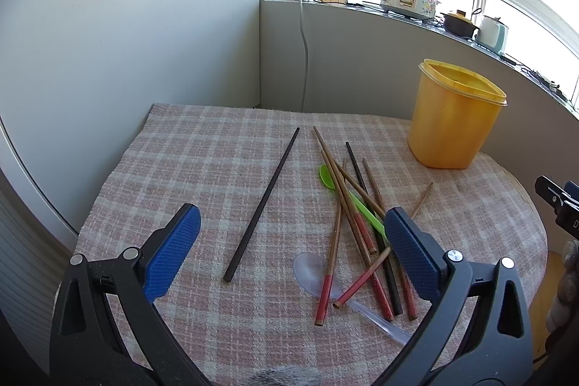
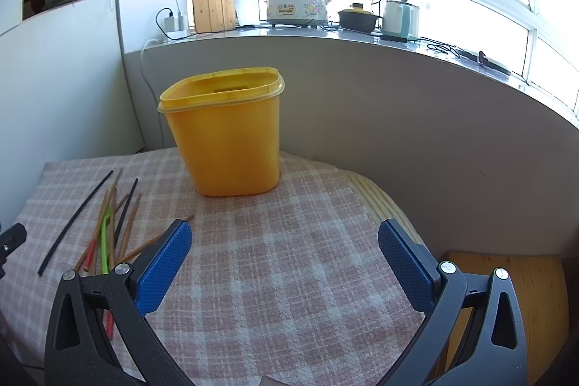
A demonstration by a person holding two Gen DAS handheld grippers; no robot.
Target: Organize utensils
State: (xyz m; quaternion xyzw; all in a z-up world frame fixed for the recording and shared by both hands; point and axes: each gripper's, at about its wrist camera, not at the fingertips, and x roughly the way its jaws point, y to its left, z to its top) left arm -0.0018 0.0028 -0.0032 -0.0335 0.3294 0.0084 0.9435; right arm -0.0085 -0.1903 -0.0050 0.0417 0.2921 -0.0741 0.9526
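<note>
Both claws hang spread wide and empty above the checked cloth (image 2: 275, 277) on the tabletop. Under the left claw (image 1: 291, 239), a pile of chopsticks (image 1: 356, 227) lies crossed over a green spoon (image 1: 327, 177) and a clear spoon (image 1: 309, 272); one black chopstick (image 1: 262, 205) lies apart, to their left. The right claw (image 2: 286, 259) faces the yellow tub (image 2: 226, 140), upright at the far side.

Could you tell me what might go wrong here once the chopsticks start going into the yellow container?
The crossed wooden chopsticks overlap a green plastic spoon and a clear plastic spoon, so lifting one may drag or scatter others. The tall yellow plastic container stands free on the checked cloth; a sideways nudge might tip it.
</note>
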